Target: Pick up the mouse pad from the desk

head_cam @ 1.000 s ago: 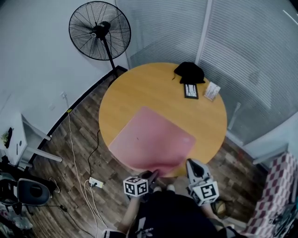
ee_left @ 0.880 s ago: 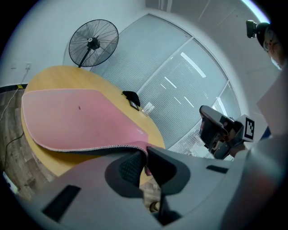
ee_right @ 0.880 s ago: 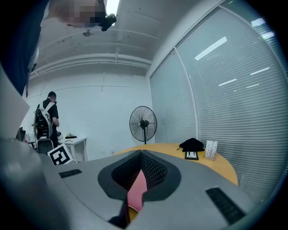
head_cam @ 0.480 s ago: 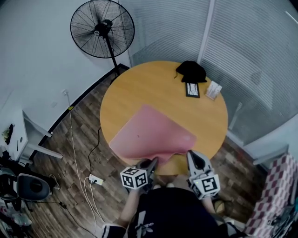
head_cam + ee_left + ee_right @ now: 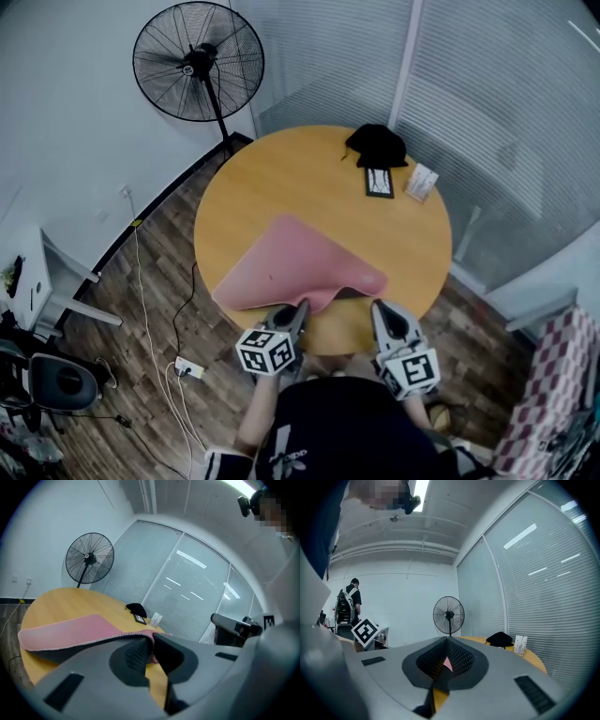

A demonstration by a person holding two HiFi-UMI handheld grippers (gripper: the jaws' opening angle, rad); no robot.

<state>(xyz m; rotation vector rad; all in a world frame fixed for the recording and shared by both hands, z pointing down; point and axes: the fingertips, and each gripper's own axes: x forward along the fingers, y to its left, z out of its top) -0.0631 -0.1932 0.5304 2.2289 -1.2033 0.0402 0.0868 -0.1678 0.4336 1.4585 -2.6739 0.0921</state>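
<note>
At the near edge of the table (image 5: 281, 178), the left claw (image 5: 301, 309) pinched the pad (image 5: 286, 270) by its raised rim. Just beside, the right claw (image 5: 379, 309) hung closed, empty.

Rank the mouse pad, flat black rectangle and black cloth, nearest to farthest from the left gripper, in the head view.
1. Mouse pad: its near edge is clamped in the left gripper.
2. Flat black rectangle: far right side of the table.
3. Black cloth: just behind it, at the far edge.
</note>
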